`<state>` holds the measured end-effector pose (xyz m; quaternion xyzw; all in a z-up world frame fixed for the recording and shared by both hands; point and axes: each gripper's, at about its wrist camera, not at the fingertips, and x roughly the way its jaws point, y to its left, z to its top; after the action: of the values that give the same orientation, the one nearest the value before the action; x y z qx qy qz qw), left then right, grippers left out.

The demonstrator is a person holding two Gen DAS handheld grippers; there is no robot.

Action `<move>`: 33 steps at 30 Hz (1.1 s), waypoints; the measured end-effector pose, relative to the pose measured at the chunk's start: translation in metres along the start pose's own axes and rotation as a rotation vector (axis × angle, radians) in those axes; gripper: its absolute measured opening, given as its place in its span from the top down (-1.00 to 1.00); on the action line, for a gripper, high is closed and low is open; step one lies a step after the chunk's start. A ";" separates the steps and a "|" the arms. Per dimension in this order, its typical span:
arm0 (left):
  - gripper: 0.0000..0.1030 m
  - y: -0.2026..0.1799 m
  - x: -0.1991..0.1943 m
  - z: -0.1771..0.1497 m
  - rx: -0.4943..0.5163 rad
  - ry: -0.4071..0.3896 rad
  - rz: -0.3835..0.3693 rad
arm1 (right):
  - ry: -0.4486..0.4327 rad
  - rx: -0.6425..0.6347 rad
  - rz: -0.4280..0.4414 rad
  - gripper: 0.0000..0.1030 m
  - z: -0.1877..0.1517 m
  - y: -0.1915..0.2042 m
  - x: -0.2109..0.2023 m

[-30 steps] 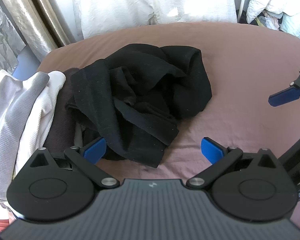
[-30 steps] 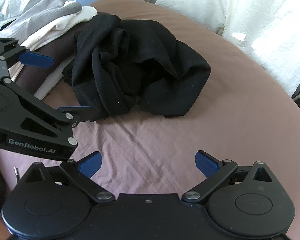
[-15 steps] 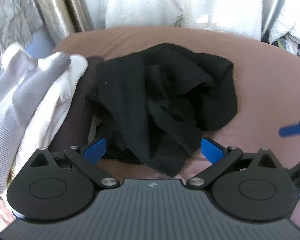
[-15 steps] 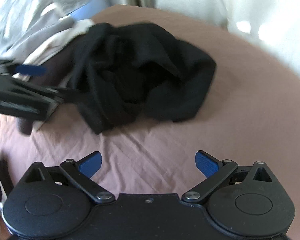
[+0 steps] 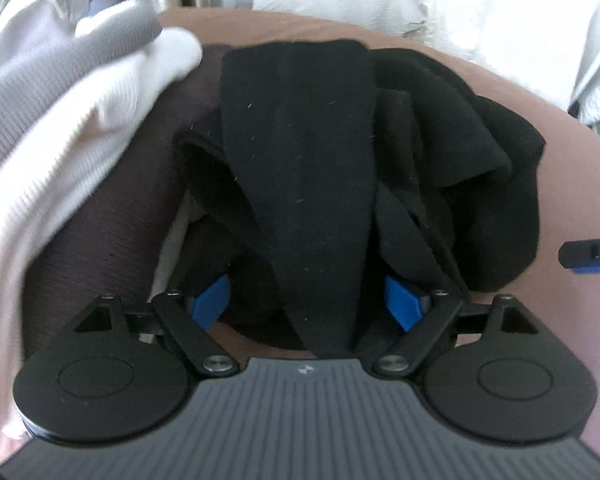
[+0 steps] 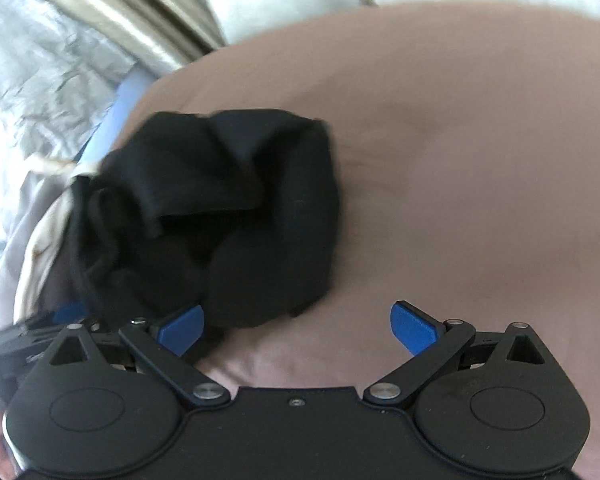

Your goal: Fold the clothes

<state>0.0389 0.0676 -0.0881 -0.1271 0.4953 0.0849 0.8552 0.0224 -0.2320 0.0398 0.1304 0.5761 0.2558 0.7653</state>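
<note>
A black garment, soft, matte and flecked with lint, lies crumpled at centre frame on a brown sheet in my left view. One broad, flat fold tapers down the middle toward the camera body, and thicker rolled folds bunch at its right. My left claw straddles that tapering fold: its jaws have just been narrowing and the cloth runs between the blue pads, but a gap shows on the left side and the right pad is half buried in folds, so I count no grip. The fold's lower tip is cut off behind the claw's ribbed grey housing.

In my right view the same garment sits left of centre, blurred, a rounded heap with one sharp flap edge. My right claw stands wide over bare sheet; its left pad is just at the heap's lower edge, and whether it touches I cannot tell.

At upper left in my left view lies a ribbed white and grey knit, with a dark brown cloth beneath it and partly under the garment. White bedding fills the top. In my right view, at upper left, are a pale gold curtain and a crinkled silver sheet, both smeared.
</note>
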 end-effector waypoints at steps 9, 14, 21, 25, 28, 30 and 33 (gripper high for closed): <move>-0.90 0.015 0.046 0.001 -0.031 0.072 -0.048 | 0.043 0.038 0.109 -0.97 0.034 -0.010 0.021; -1.00 0.020 0.064 -0.002 -0.057 0.037 -0.075 | -0.053 0.037 0.136 -0.97 0.059 0.006 0.039; -0.16 0.017 0.041 -0.007 -0.030 -0.035 -0.135 | -0.011 -0.168 0.059 0.42 0.048 0.061 0.090; 0.10 0.000 0.012 -0.007 0.009 -0.061 -0.258 | 0.007 -0.257 0.105 0.69 0.017 0.097 0.071; 0.19 -0.022 -0.012 -0.013 0.090 -0.089 -0.284 | 0.012 -0.295 0.152 0.74 -0.009 0.106 0.041; 0.31 -0.035 -0.028 -0.018 0.122 -0.096 -0.343 | -0.004 -0.281 0.195 0.77 -0.022 0.103 0.016; 0.42 -0.056 -0.054 -0.026 0.195 -0.119 -0.380 | -0.046 -0.292 0.218 0.80 -0.041 0.107 -0.020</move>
<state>0.0063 0.0050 -0.0463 -0.1294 0.4171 -0.1187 0.8917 -0.0466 -0.1579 0.0968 0.0855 0.4978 0.4153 0.7566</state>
